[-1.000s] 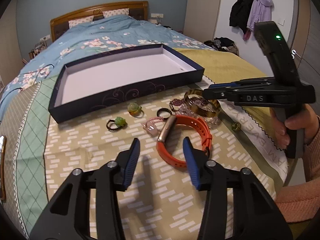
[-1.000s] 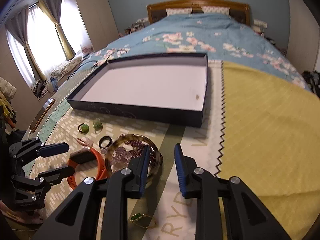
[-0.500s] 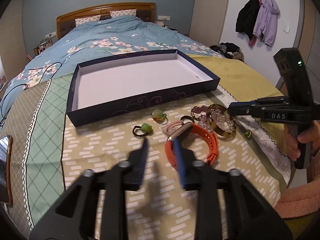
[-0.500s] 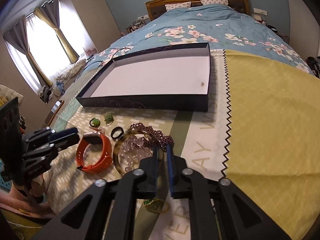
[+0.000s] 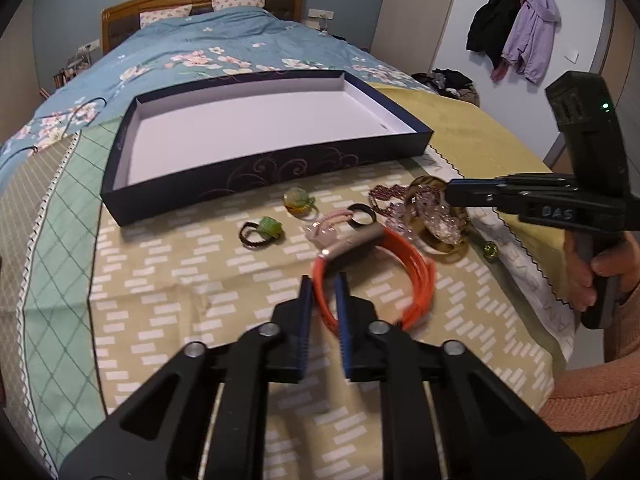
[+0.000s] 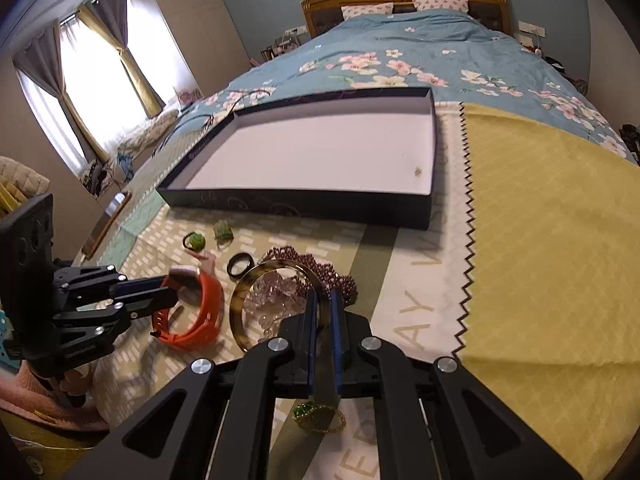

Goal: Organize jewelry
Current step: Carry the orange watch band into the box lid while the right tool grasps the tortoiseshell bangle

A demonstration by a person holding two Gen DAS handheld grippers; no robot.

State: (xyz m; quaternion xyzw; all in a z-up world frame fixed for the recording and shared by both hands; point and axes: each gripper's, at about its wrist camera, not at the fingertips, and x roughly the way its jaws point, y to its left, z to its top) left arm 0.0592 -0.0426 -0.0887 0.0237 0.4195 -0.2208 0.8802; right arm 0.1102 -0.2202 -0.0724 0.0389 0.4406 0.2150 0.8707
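My left gripper (image 5: 323,285) is shut on the strap of an orange watch band (image 5: 416,276), which also shows in the right wrist view (image 6: 208,308). My right gripper (image 6: 323,300) is shut on the rim of a tortoiseshell bangle (image 6: 240,300), which lies around clear crystal beads (image 6: 276,296) beside a purple bead bracelet (image 6: 332,272). An empty dark blue box (image 5: 260,176) with a white inside stands just beyond the jewelry (image 6: 304,204). Two green hair ties (image 5: 268,228), a black ring (image 5: 362,214) and a pink piece (image 5: 324,228) lie between.
A green-stone gold ring (image 6: 316,416) lies under my right gripper. All rests on a patterned cloth (image 5: 180,280) over a bed, with a yellow cloth (image 6: 540,240) on the right. Coats (image 5: 516,40) hang on the far wall.
Both grippers have closed from open: the left onto the orange watch band, the right onto the bangle's rim. The watch band has shifted and tilted up.
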